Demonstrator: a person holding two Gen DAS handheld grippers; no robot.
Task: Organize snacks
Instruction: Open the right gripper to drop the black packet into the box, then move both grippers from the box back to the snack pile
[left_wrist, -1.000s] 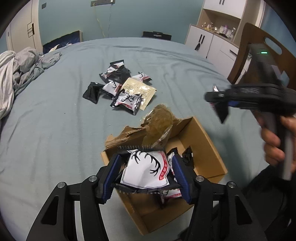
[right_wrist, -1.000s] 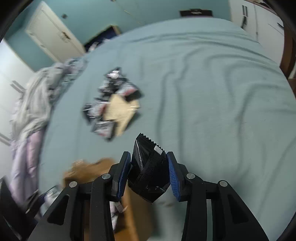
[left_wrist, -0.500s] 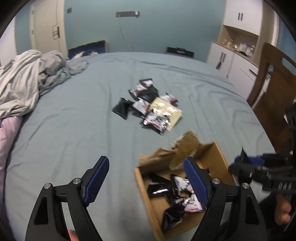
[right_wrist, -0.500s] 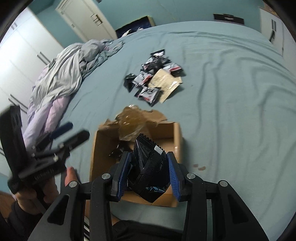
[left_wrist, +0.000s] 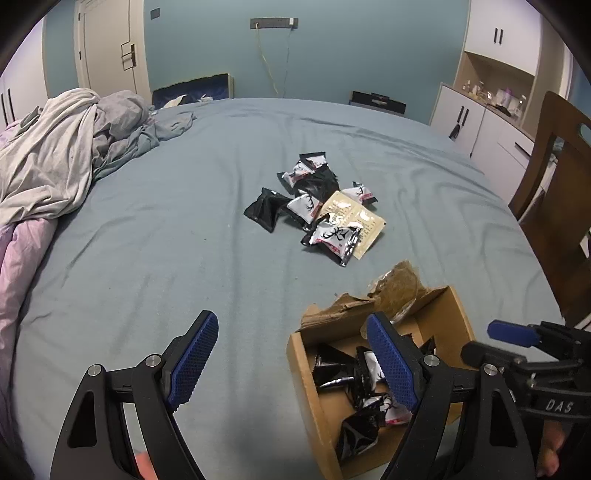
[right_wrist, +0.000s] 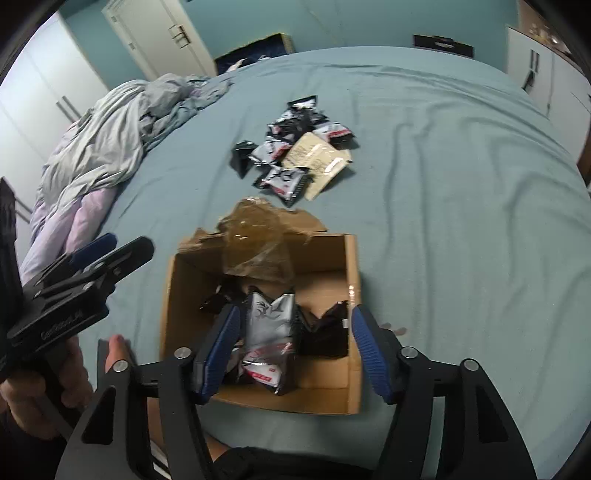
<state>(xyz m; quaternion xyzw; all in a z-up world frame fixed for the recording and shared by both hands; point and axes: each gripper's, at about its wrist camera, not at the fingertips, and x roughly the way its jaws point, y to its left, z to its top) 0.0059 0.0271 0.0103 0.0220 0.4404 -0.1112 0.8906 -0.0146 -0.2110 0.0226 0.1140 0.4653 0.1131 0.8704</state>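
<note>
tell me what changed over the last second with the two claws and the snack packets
The left claw let its white antler packet go into the cardboard box and swung left over bare sheet, empty. The right claw carried its black packet over the box; its jaws have just been opening, and the packet now sits inside. The pile of packets farther up the bed stayed put.

Your left tongs' blue pad (left_wrist: 391, 363) hides part of the packets in the cardboard box (left_wrist: 301, 354). Box's near corner is cut off below. Packet print (right_wrist: 264, 374) is too blurred to read.
</note>
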